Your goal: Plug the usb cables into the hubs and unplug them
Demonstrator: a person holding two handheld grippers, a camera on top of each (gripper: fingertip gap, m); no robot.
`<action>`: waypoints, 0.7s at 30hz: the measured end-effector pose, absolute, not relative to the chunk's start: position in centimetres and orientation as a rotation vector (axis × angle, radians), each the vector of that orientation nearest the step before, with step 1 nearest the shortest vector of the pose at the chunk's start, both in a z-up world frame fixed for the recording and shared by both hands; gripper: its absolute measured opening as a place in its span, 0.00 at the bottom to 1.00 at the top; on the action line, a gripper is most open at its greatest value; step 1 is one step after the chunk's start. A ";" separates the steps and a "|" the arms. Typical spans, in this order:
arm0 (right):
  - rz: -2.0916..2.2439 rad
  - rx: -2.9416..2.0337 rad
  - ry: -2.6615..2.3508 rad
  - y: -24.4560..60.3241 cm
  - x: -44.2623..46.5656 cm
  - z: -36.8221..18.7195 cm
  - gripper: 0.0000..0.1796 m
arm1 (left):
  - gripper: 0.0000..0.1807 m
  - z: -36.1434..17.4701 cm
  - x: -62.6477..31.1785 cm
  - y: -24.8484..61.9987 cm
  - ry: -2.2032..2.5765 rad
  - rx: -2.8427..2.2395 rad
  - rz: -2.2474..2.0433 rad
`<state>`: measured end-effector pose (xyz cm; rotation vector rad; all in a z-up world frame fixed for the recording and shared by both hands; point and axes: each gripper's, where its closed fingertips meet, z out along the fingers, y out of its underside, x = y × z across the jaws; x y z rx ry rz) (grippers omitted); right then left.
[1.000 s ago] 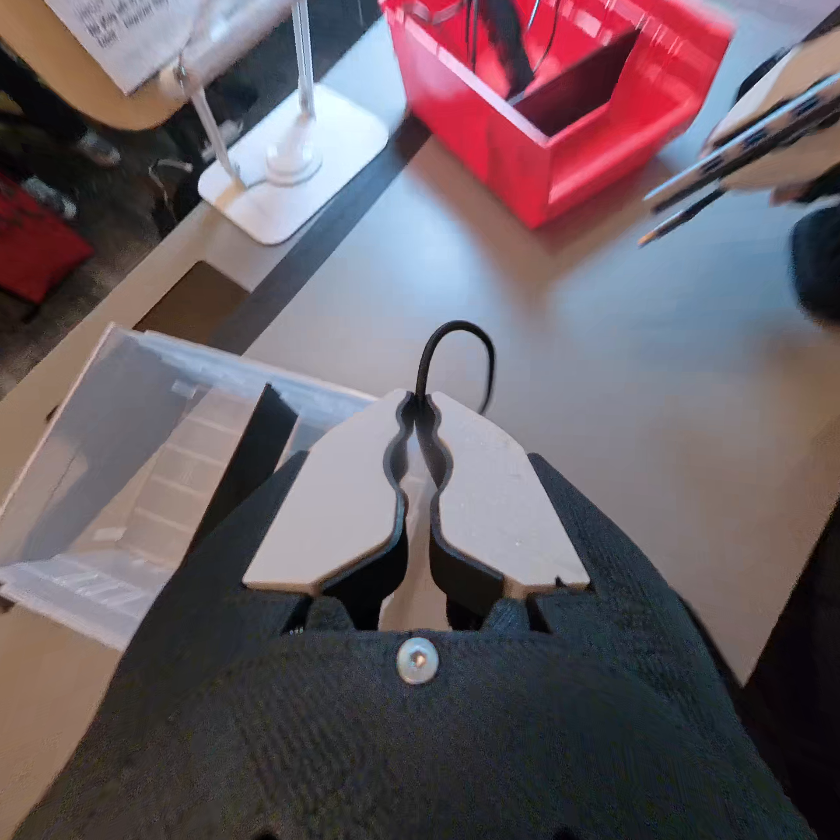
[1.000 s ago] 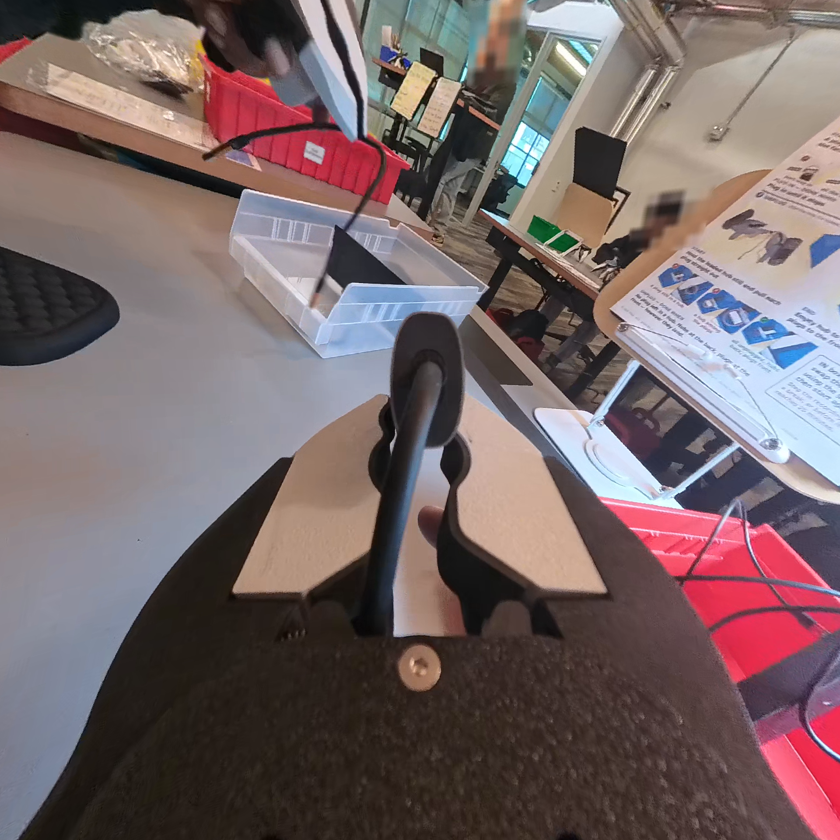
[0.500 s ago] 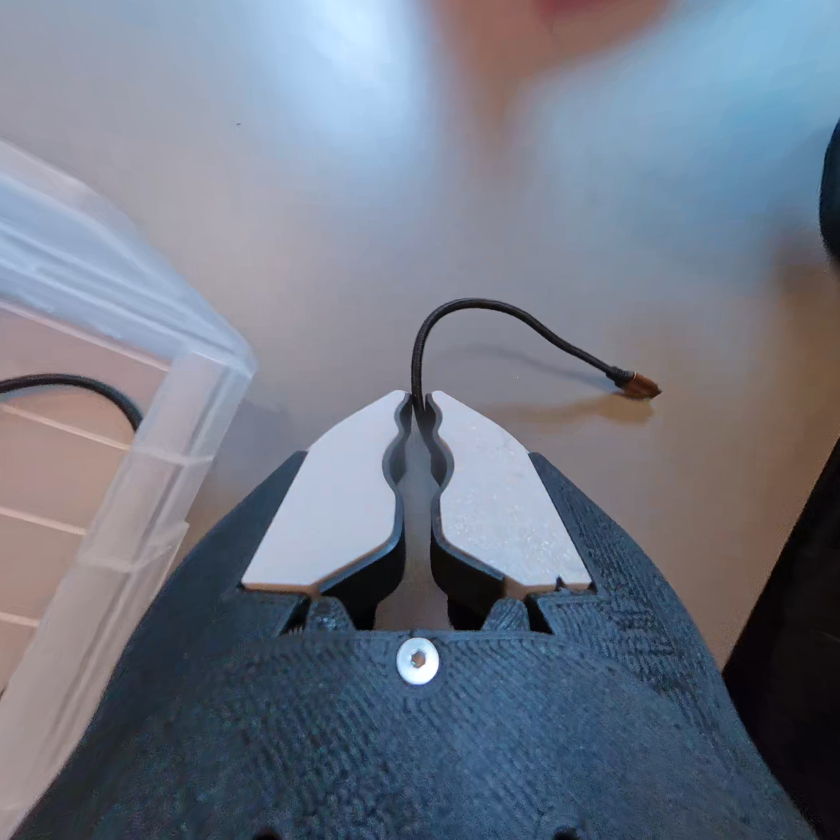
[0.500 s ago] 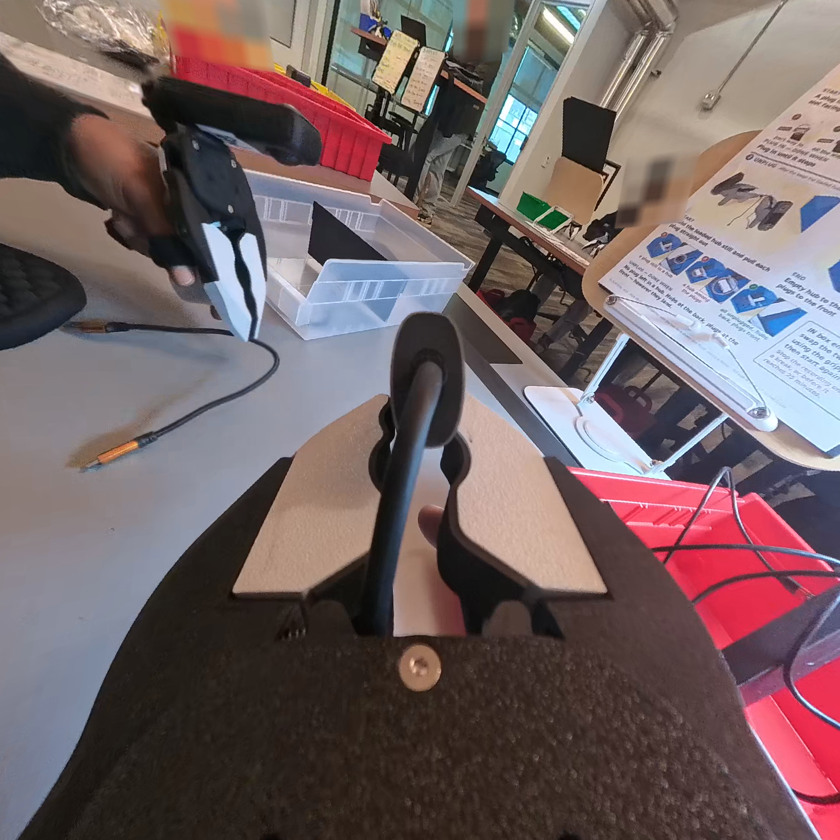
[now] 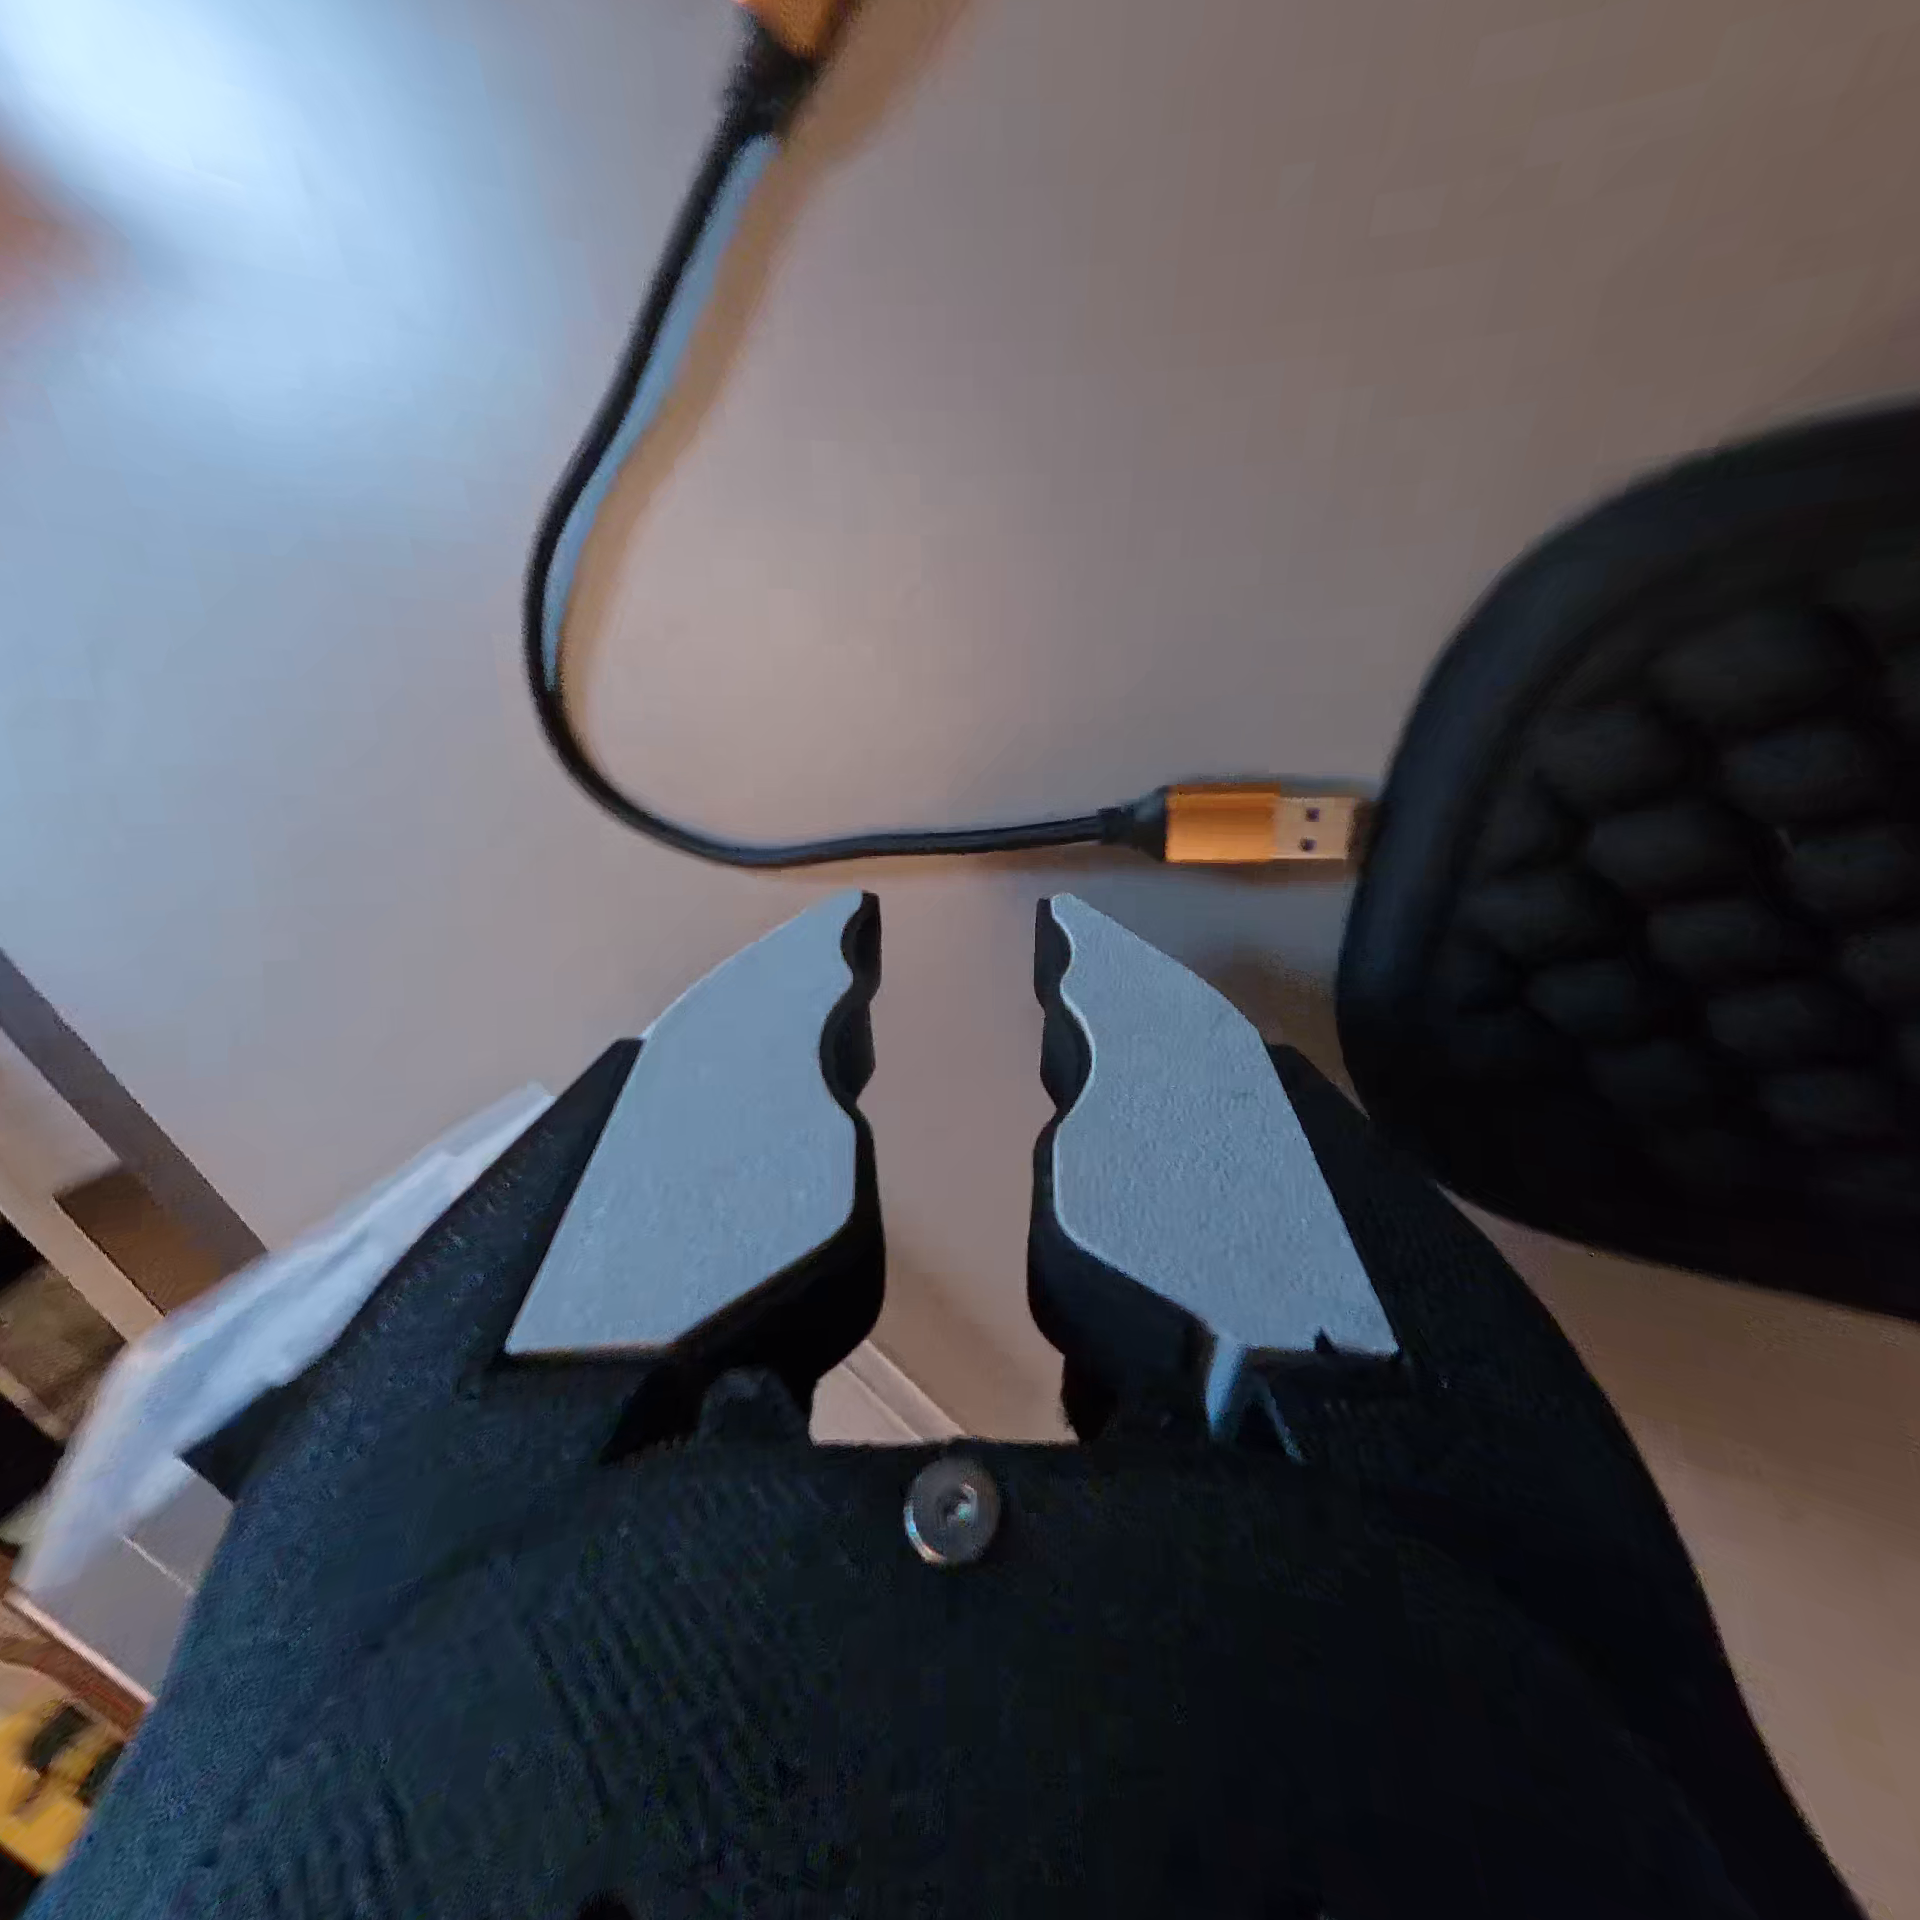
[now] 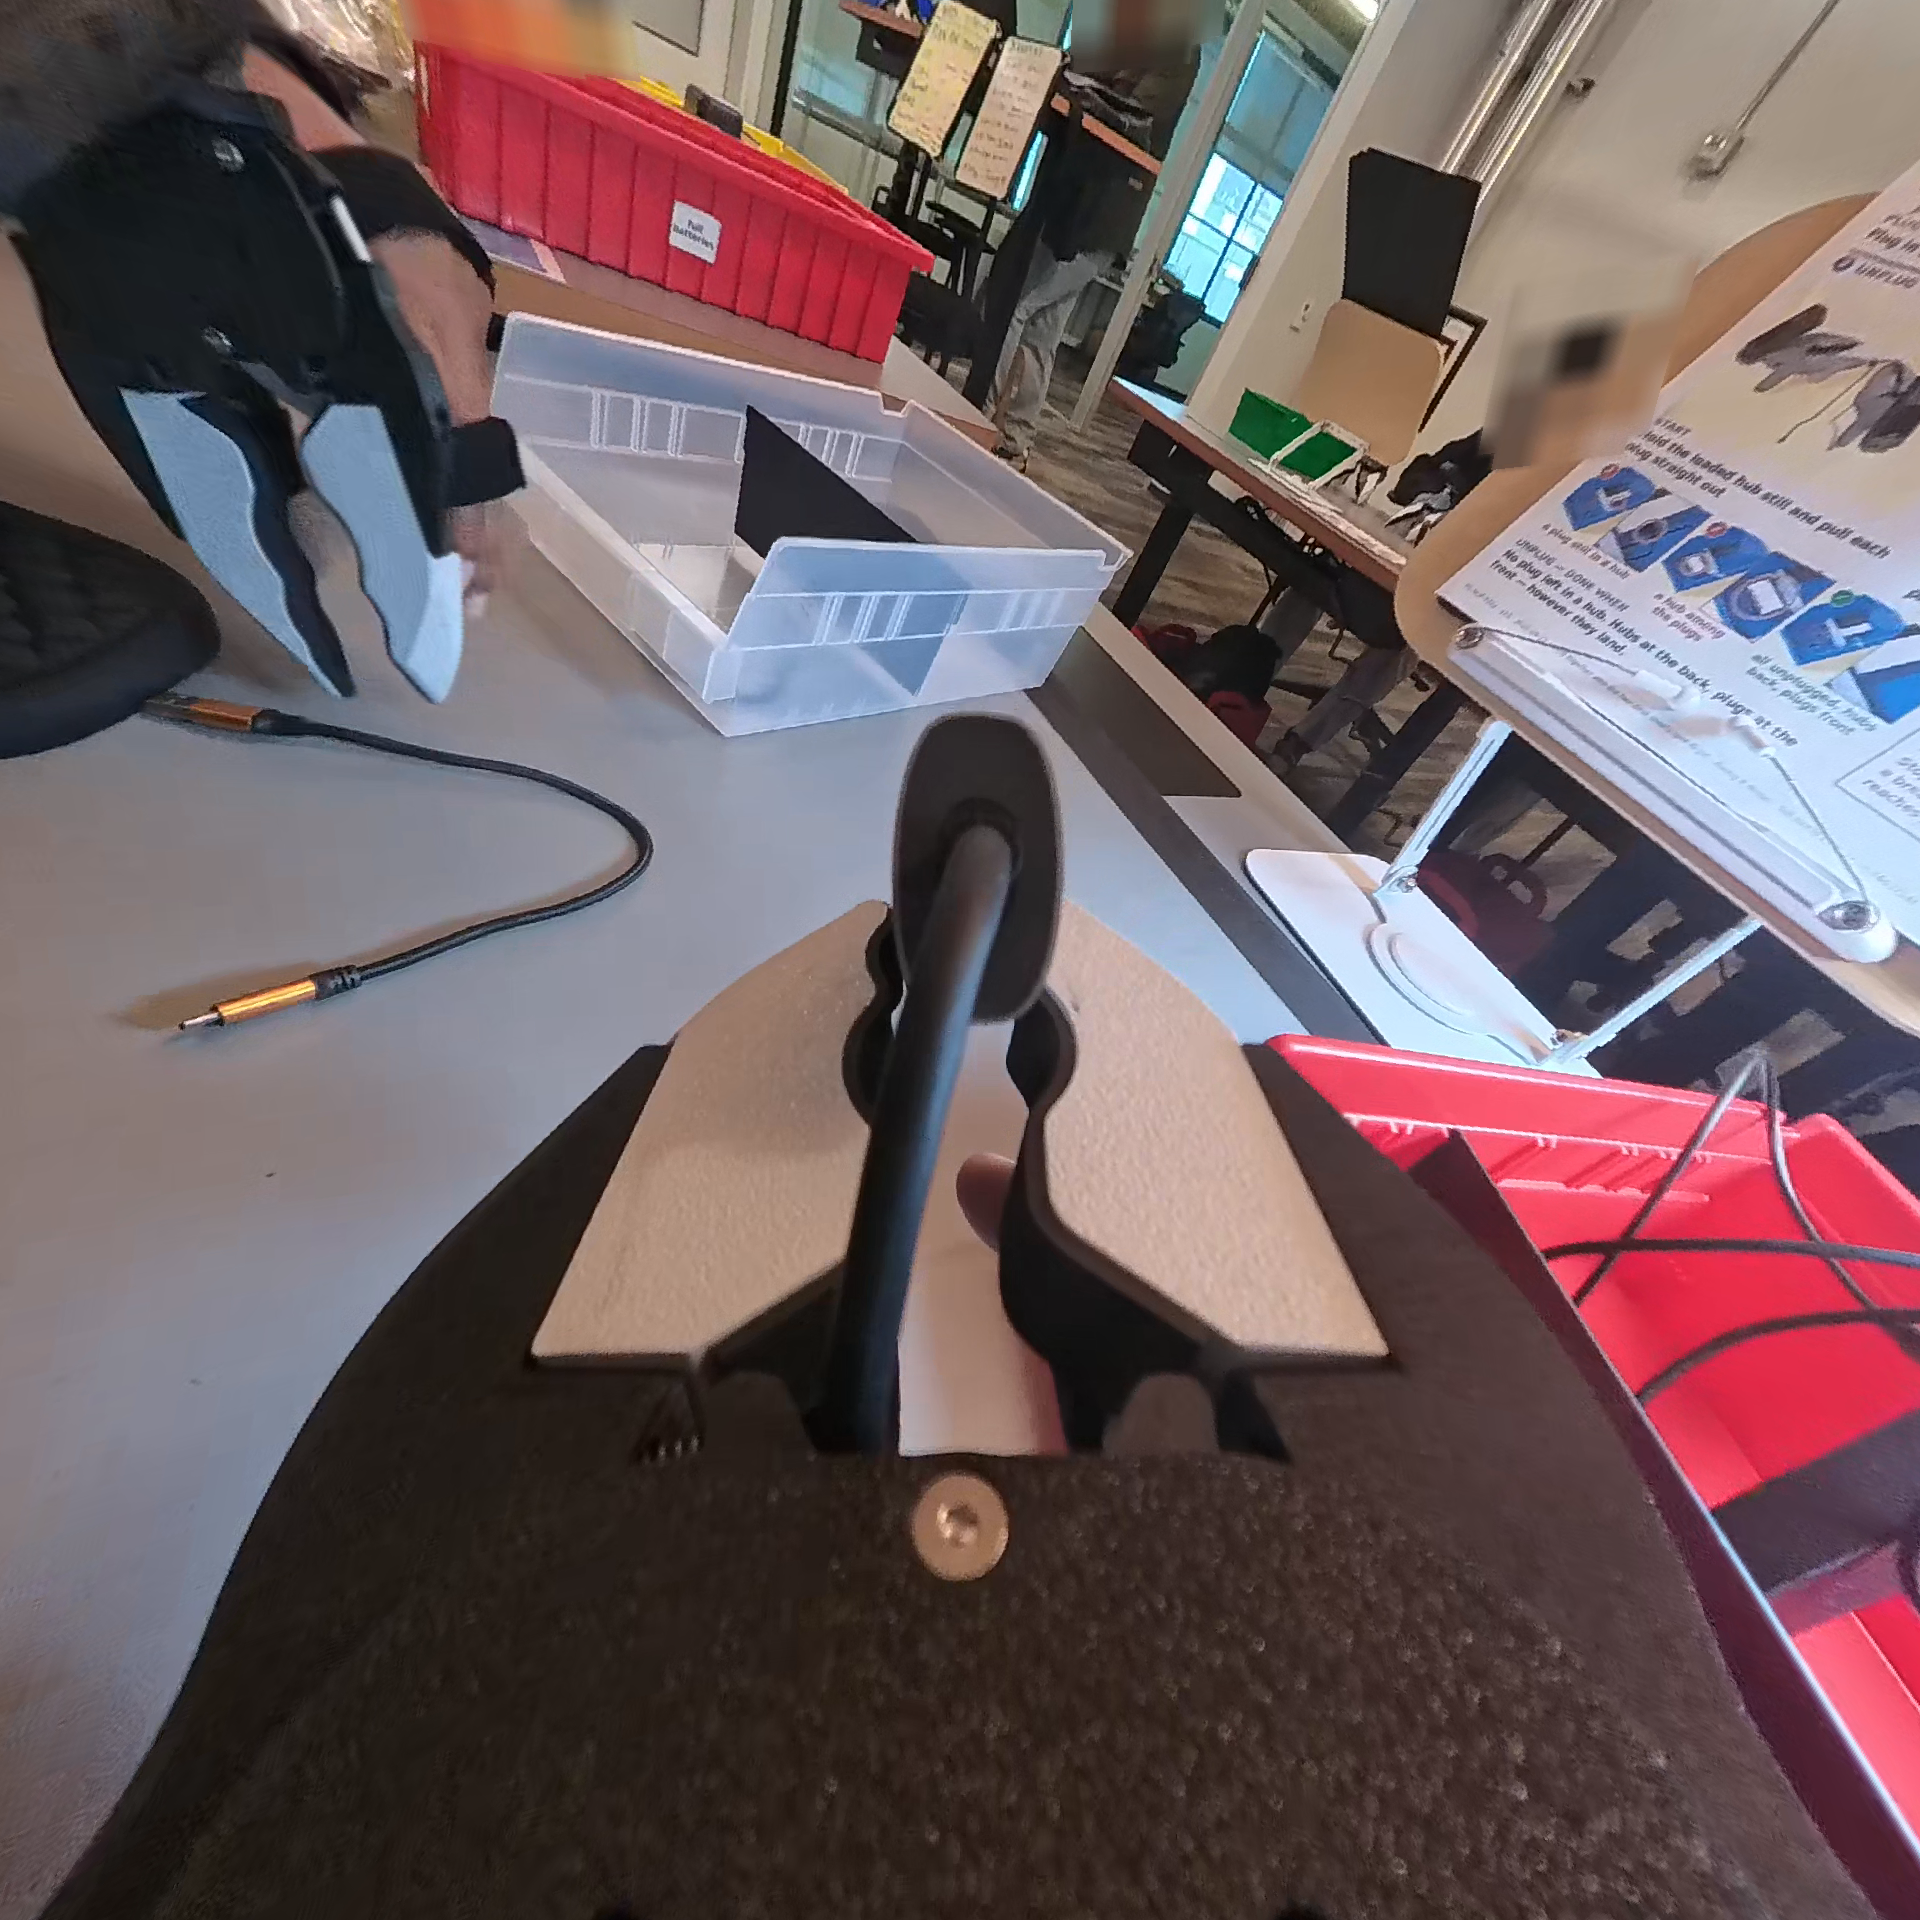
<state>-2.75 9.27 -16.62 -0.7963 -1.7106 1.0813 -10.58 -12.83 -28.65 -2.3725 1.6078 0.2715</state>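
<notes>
A black USB cable (image 5: 582, 665) with orange plugs lies loose on the grey table. Its wide plug (image 5: 1252, 826) rests against a black pad. My left gripper (image 5: 956, 909) is open and empty just above the cable; it also shows in the right wrist view (image 6: 390, 686). In that view the cable (image 6: 582, 904) curls across the table, its small orange plug (image 6: 260, 1003) pointing left. My right gripper (image 6: 961, 961) is shut on a dark grey hub (image 6: 977, 862), held end-on, with the hub's black lead running back between the fingers.
A black textured pad (image 5: 1683, 852) lies at the table's near edge. A clear plastic bin (image 6: 800, 530) with a black divider stands behind the cable. A red bin (image 6: 1621, 1247) with cables sits right. An instruction sheet on a white stand (image 6: 1704, 582) overhangs the right. My right fingertips sit around 25 cm from my left ones.
My left gripper has let go of the cable and opened; the cable now lies on the table. The left gripper swung toward the black pad. My right gripper still holds the hub.
</notes>
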 end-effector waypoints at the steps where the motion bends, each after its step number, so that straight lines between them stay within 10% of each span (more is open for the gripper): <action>1: 1.080 -0.799 -1.717 9.3 -2.8 -16.8 0.10 | 0.17 -28.8 -10.2 -13.0 1.697 -2.322 0.274; 8: 1.079 -0.821 -1.750 9.2 -3.1 -18.0 0.10 | 0.07 -30.4 -8.0 -13.5 2.071 -2.135 0.155; 21: 1.103 -0.822 -1.737 9.3 -2.9 -17.5 0.10 | 0.07 -29.3 -4.0 -2.7 0.866 -2.419 -0.252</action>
